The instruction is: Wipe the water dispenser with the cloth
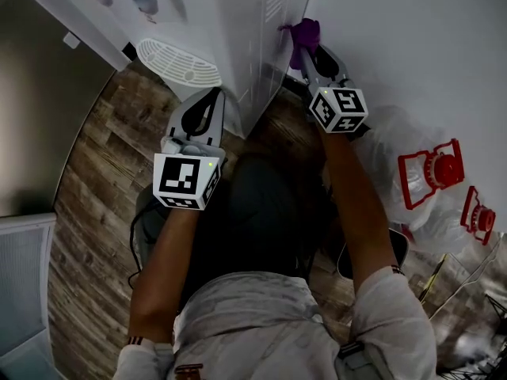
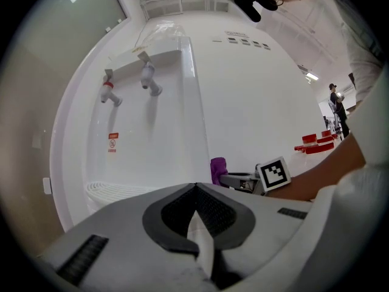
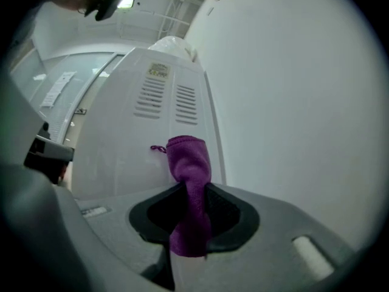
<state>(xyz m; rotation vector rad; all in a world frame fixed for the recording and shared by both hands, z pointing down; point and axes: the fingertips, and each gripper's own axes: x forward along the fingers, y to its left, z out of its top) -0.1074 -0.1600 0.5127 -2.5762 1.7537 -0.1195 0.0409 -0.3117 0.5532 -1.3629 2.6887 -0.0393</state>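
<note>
Right tool (image 3: 193, 193) pinches fuzzy purple cloth (image 3: 189, 162) beside smooth white water dispenser (image 3: 121, 145).

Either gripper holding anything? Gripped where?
The right gripper holds the purple cloth, clamped around its middle, with the bunched upper end sticking out past the jaws. The left gripper has its jaws together and holds nothing.

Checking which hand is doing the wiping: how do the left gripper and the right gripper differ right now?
The right gripper is shut on the purple cloth; the left gripper is shut with nothing between its jaws. The right gripper points at the white water dispenser's vented side panel; the left gripper faces its front, where the red-handled tap sits. Both are grey, and each carries a marker cube.
</note>
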